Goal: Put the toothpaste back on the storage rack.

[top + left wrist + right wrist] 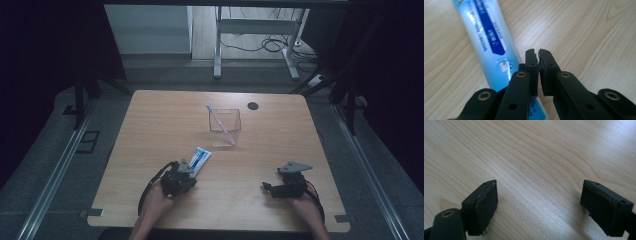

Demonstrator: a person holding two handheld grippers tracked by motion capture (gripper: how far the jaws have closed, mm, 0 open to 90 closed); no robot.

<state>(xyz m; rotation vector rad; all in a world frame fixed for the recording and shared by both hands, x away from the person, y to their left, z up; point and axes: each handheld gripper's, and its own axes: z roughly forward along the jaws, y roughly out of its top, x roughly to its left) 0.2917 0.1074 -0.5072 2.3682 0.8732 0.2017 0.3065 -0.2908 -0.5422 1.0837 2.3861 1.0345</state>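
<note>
A blue and white toothpaste tube (200, 158) (487, 37) lies flat on the wooden table (165, 120), left of centre. My left gripper (191, 171) (538, 58) is low over the tube's near end, its jaws shut against each other just beside the tube's edge. Nothing shows between the pads. My right gripper (266, 188) (540, 192) rests near the front right, pointing left. It is open over bare wood, with nothing between its fingers.
A clear square container (225, 131) stands past the table's middle, and a thin pink and white stick (220, 121) leans in it. A small black round mark (253, 105) lies behind it to the right. Desk legs and cables are on the floor beyond.
</note>
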